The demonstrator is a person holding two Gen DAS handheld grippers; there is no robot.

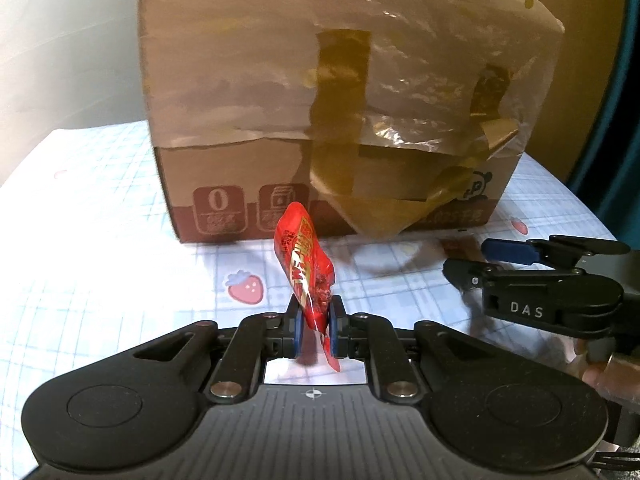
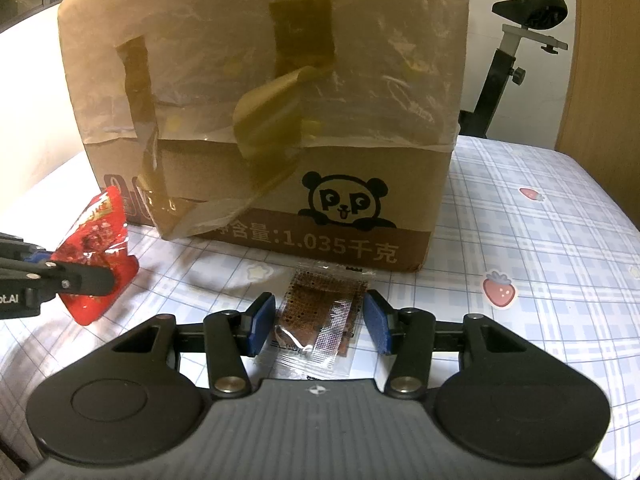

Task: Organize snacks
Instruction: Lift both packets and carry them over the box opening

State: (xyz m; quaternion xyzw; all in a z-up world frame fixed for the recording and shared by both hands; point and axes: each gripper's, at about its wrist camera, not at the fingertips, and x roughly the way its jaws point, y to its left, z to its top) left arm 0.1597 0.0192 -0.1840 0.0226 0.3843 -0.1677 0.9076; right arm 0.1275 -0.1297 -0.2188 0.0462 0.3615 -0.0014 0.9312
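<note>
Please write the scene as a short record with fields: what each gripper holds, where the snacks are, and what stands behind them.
left gripper: shut on the red snack packet, held above the cloth
right gripper: open, pads either side of the brown snack packet, not pressing it
brown snack packet: lies flat on the checked tablecloth
behind: taped cardboard box with a panda print, standing on the tablecloth
</note>
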